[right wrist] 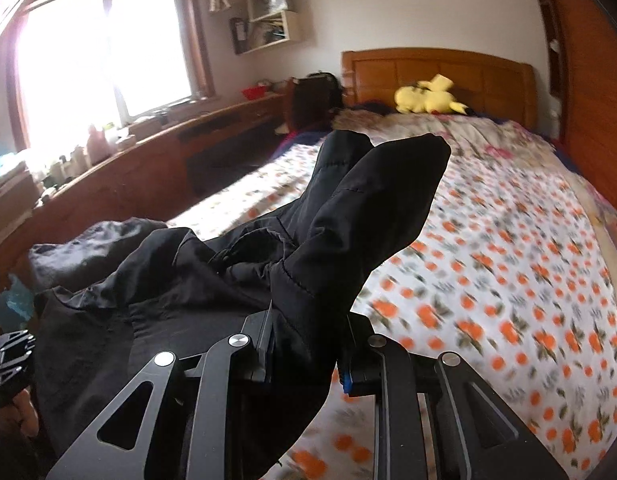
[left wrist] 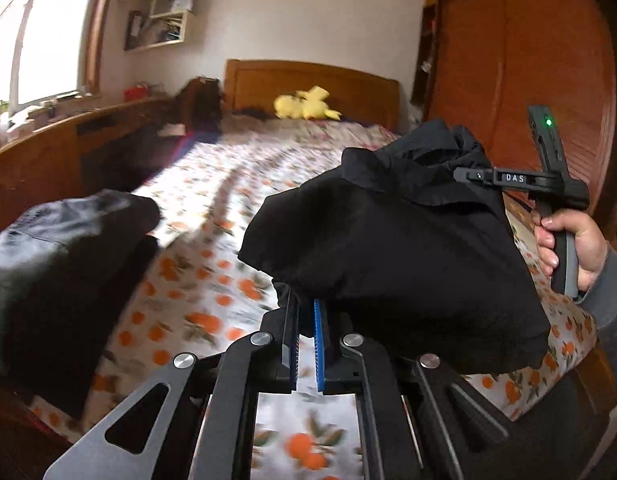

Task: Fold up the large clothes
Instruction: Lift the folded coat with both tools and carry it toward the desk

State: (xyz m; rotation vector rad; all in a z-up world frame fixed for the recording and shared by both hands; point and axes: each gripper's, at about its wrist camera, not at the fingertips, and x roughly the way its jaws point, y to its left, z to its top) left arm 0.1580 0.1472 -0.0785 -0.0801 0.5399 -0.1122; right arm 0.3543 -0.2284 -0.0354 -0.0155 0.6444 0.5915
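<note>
above the bed's orange-patterned white sheet (right wrist: 508,264), both hand-held grippers tilt downward. the left gripper (left wrist: 306,320) is clamped on an edge of the black fabric garment (left wrist: 388,248); the right gripper (right wrist: 308,344), gripped by a grey-sleeved hand (left wrist: 568,248), pinches a thicker bunch, lifting the garment off the sheet.
</note>
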